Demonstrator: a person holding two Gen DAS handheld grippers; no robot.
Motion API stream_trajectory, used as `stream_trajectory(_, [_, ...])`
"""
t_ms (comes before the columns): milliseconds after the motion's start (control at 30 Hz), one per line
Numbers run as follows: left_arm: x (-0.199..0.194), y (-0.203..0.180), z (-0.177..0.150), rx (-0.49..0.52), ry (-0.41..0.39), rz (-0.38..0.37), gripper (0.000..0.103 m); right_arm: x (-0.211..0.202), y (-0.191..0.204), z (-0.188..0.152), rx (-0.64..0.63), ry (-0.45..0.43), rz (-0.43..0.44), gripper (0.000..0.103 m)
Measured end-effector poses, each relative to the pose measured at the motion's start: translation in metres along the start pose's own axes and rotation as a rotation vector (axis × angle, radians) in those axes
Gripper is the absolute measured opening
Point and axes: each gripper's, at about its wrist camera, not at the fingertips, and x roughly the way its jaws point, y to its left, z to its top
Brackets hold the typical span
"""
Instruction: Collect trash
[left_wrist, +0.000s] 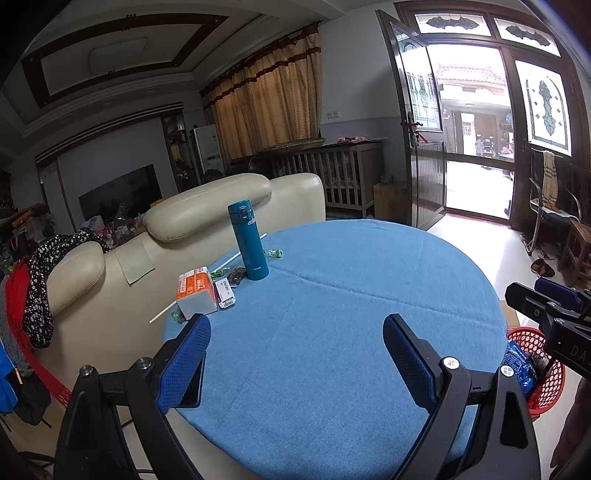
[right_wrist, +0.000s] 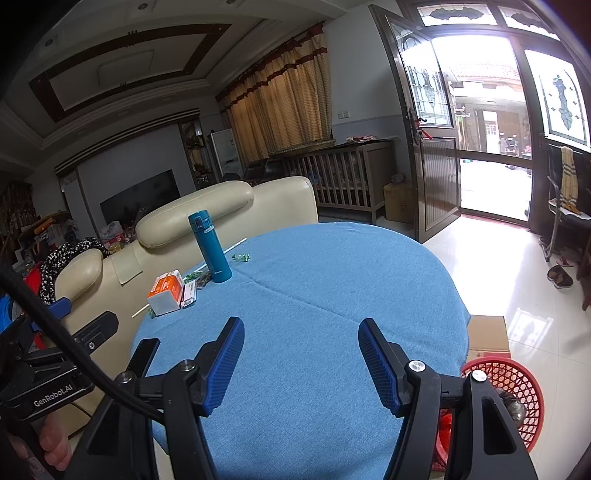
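Note:
Trash lies at the far left of a round blue-clothed table (left_wrist: 351, 314): an orange and white tissue pack (left_wrist: 196, 291), a white label card (left_wrist: 225, 293), green candy wrappers (left_wrist: 273, 253), a dark wrapper (left_wrist: 236, 276) and a white straw (left_wrist: 242, 252). A teal flask (left_wrist: 248, 240) stands among them. A red mesh basket (right_wrist: 513, 391) with trash inside sits on the floor at the table's right. My left gripper (left_wrist: 295, 332) is open and empty over the near table. My right gripper (right_wrist: 301, 332) is open and empty too. The same trash shows in the right wrist view, with the tissue pack (right_wrist: 166, 291) and flask (right_wrist: 210, 245).
A cream leather sofa (left_wrist: 207, 206) backs against the table's left side, with clothes (left_wrist: 40, 280) draped on it. A cardboard box (right_wrist: 487, 332) lies beside the basket. A crib (left_wrist: 332, 173) and an open door (left_wrist: 424, 140) stand behind. Shiny tile floor (right_wrist: 517, 266) lies to the right.

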Motion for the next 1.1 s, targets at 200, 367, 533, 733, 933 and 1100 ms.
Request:
stream_trajectory(200, [-0.0003, -0.0021, -0.0009, 0.002, 0.005, 0.000, 0.095, -0.0001, 0.0001, 0.0000, 0.000, 0.001, 0.000, 0.068])
stream_trajectory(367, [0.0002, -0.0030, -0.0013, 0.002, 0.009, -0.005, 0.095, 0.0004, -0.0011, -0.0006, 0.000, 0.002, -0.002, 0.068])
stream_trajectory(533, [0.0002, -0.0033, -0.0022, 0.002, 0.012, -0.007, 0.095, 0.0001, -0.0011, -0.0008, 0.000, 0.003, -0.002, 0.068])
stream_trajectory(733, [0.0001, -0.0043, -0.0028, 0.002, 0.015, -0.007, 0.095, 0.0013, -0.0023, -0.0038, -0.001, 0.006, -0.002, 0.068])
stream_trajectory(933, [0.0008, -0.0048, -0.0035, 0.004, 0.017, -0.009, 0.095, 0.0021, -0.0019, -0.0044, 0.000, 0.007, -0.003, 0.068])
stream_trajectory(1100, [0.0007, -0.0052, -0.0046, 0.003, 0.018, -0.011, 0.095, 0.0019, -0.0020, -0.0045, 0.000, 0.007, -0.003, 0.068])
